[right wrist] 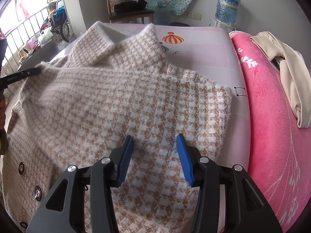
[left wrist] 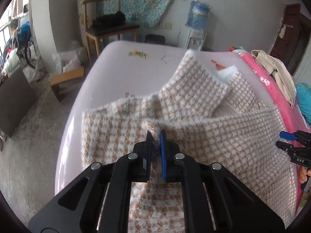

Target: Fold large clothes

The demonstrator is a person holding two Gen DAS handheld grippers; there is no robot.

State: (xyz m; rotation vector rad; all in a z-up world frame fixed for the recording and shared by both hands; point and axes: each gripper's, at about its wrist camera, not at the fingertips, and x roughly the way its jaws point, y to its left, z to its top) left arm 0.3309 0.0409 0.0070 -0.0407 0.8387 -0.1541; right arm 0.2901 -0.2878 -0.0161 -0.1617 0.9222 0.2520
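Observation:
A fuzzy tan-and-white houndstooth coat [left wrist: 233,136] lies spread over the bed, its sleeves and collar reaching toward the far end. My left gripper [left wrist: 155,134] is shut on a raised fold of the coat, the cloth pinched between its pads. In the right wrist view the coat [right wrist: 116,97] fills the middle, with metal buttons [right wrist: 38,193] at the lower left. My right gripper [right wrist: 154,137] hovers open just over the coat with nothing gripped between its blue pads. The left gripper [right wrist: 38,70] shows at the left edge of that view, at the coat's lifted edge. The right gripper [left wrist: 280,139] shows at the right edge of the left wrist view.
The bed [left wrist: 120,68] has a pale pink printed sheet. A bright pink blanket [right wrist: 272,116] runs along its right side with a beige garment [right wrist: 287,73] on top. Beyond the bed stand a wooden chair [left wrist: 110,29] and a water dispenser [left wrist: 196,23]. A low wooden stool [left wrist: 66,81] sits on the floor at left.

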